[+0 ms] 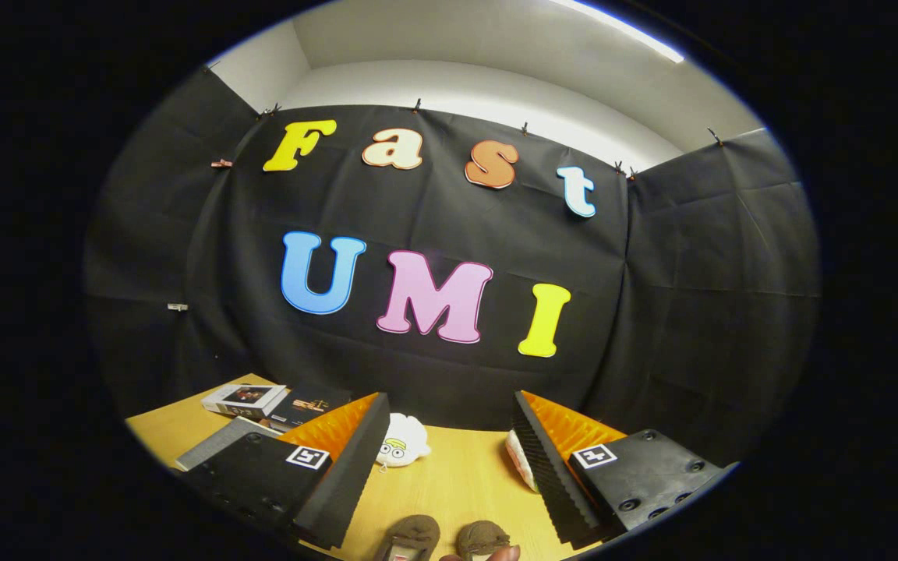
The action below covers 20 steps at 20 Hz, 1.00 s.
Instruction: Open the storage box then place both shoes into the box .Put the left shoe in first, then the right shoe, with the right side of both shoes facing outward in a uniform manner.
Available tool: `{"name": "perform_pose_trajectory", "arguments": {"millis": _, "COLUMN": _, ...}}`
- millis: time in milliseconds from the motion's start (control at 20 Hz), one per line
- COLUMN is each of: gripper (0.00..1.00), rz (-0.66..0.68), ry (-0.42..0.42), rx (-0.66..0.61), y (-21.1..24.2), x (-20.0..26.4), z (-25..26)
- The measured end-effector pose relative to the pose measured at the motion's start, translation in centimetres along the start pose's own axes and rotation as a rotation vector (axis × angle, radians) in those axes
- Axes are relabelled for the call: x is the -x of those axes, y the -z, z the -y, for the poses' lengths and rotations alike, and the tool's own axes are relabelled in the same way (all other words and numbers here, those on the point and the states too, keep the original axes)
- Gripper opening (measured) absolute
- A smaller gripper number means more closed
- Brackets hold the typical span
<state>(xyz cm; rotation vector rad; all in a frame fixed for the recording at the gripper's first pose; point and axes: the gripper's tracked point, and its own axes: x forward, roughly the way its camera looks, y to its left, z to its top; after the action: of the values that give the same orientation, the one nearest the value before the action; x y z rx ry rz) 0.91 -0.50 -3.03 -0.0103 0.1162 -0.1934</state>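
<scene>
Two small brown shoes stand side by side on the wooden table, low between my fingers: one shoe (411,536) on the left and the other shoe (482,537) on the right, both partly cut off. My gripper (443,467) is open, with a wide gap between its fingers, and it holds nothing. It is raised and looks mostly at the booth wall. A fingertip (505,554) of a person shows right beside the right-hand shoe.
A white plush toy (402,444) lies on the table (457,475) just beyond the left finger. A white object (521,461) peeks out beside the right finger. Books (262,401) and a grey flat item (219,442) lie at the far left.
</scene>
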Motion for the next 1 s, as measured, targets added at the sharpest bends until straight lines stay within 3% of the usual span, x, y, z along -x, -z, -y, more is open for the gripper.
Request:
{"name": "perform_pose_trajectory", "arguments": {"millis": 100, "gripper": 0.97, "rz": -0.019, "ry": -0.071, "rx": -0.009, "y": 0.8, "x": -0.5, "z": -1.9}}
{"name": "perform_pose_trajectory", "arguments": {"millis": 150, "gripper": 0.97, "rz": -0.051, "ry": -0.148, "rx": -0.024, "y": 2.0, "x": -0.7, "z": -3.6}}
{"name": "perform_pose_trajectory", "arguments": {"millis": 400, "gripper": 0.98, "rz": -0.342, "ry": -0.647, "rx": -0.280, "y": 9.5, "x": 0.2, "z": -12.8}}
{"name": "perform_pose_trajectory", "arguments": {"millis": 500, "gripper": 1.00, "rz": -0.478, "ry": -0.792, "rx": -0.409, "y": 12.7, "x": 0.8, "z": -15.0}}
{"name": "perform_pose_trajectory", "arguments": {"millis": 700, "gripper": 0.98, "rz": -0.719, "ry": -0.932, "rx": -0.693, "y": 18.1, "x": 1.3, "z": -17.7}}
{"name": "perform_pose_trajectory", "arguments": {"millis": 850, "gripper": 0.98, "rz": -0.875, "ry": -0.945, "rx": -0.826, "y": 22.7, "x": 0.6, "z": -18.9}}
{"name": "perform_pose_trajectory", "arguments": {"millis": 1000, "gripper": 0.98, "rz": -0.950, "ry": -0.953, "rx": -0.949, "y": 24.3, "x": 0.4, "z": -19.4}}
